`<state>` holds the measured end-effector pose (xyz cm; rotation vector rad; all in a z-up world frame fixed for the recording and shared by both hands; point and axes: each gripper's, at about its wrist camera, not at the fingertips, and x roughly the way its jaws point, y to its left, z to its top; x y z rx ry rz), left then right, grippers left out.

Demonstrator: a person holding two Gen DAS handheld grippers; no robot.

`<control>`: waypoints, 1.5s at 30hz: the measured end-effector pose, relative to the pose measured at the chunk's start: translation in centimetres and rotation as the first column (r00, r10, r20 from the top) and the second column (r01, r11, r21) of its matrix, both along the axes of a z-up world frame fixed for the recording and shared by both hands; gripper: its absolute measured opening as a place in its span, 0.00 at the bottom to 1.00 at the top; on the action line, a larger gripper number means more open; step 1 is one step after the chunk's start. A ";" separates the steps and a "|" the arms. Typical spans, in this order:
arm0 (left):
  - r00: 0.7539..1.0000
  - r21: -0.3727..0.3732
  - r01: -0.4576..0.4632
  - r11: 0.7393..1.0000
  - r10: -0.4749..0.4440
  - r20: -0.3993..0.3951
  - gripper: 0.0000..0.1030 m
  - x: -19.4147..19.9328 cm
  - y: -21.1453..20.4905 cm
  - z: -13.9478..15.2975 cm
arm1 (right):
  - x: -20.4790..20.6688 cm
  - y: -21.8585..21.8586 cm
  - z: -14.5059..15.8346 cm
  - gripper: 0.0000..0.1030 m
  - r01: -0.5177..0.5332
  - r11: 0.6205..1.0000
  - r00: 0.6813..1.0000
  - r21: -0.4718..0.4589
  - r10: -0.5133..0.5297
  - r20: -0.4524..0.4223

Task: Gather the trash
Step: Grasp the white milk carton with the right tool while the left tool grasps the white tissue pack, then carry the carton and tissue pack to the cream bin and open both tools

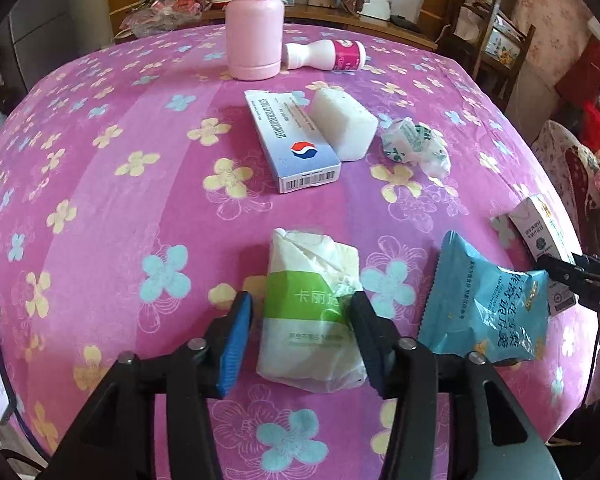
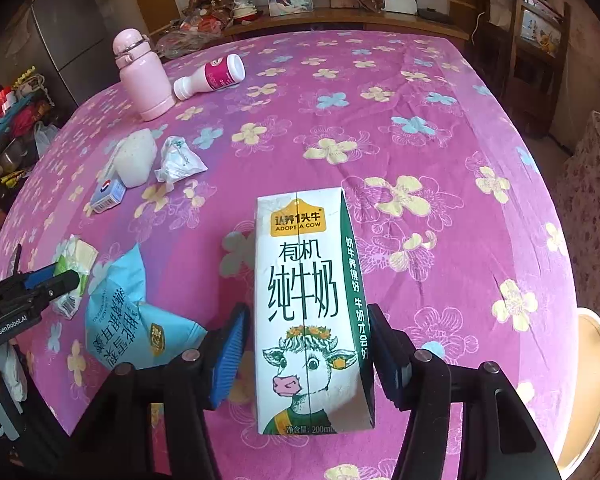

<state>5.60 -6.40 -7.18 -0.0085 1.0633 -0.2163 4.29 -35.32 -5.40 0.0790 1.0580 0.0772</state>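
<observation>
My left gripper (image 1: 302, 336) is open around a green-and-white tissue pack (image 1: 310, 308) lying on the pink flowered tablecloth; the fingers stand just clear of its sides. A blue snack bag (image 1: 486, 308) lies to its right. My right gripper (image 2: 308, 348) is open around a white milk carton (image 2: 312, 312) with a cow picture; small gaps show on both sides. The left gripper (image 2: 56, 278) also shows at the left in the right wrist view, over the tissue pack (image 2: 78, 258), beside the blue bag (image 2: 128, 312).
Farther back lie a blue-and-white box (image 1: 296, 144), a white block (image 1: 346, 122), a crumpled wrapper (image 1: 416, 146), a tipped white bottle (image 1: 328, 56) and an upright pink flask (image 1: 254, 24). A chair (image 2: 532, 48) stands at the right. A sideboard (image 2: 340, 20) runs behind the table.
</observation>
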 end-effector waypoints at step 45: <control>0.894 -0.132 0.444 0.886 -0.429 0.129 0.30 -7.3 -24.6 9.1 | -13.5 -17.7 6.5 0.53 0.315 0.949 0.931 0.020 -0.313 0.188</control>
